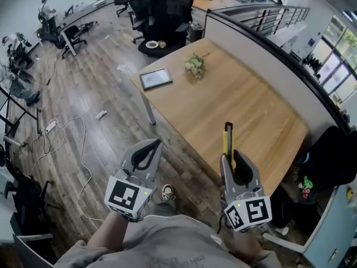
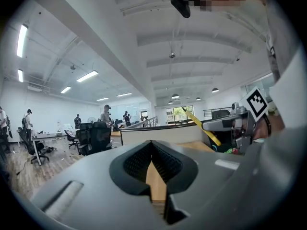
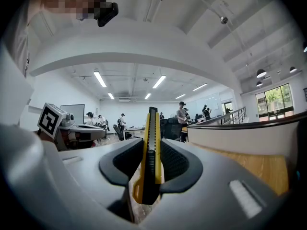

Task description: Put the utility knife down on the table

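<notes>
- Wood-plank floor [image 1: 95, 82]: spans the left of the head view, with a white cable [image 1: 83, 155] trailing across it.
- Wooden table [image 1: 240, 110]: light top, white leg, standing against a curved partition.
- Black office chair [image 1: 167, 15]: beyond the table's far end.
- Left gripper [image 1: 155, 144]: grey, with a marker cube at the wrist end, held over the floor left of the table. In its own view the jaw tips meet [image 2: 151, 144] with nothing between them.
- Right gripper [image 1: 230, 159]: same make, held at the table's near edge, clamped on the knife [image 3: 152, 145].
- Tablet [image 1: 155, 78]: flat on the table's far left corner.
- Flower bunch [image 1: 194, 65]: lying just beside the tablet.
- Yellow-and-black utility knife [image 1: 228, 138]: pinched between the right jaws [image 3: 152, 152], its tip pointing past them toward the tabletop, not resting on it.
</notes>
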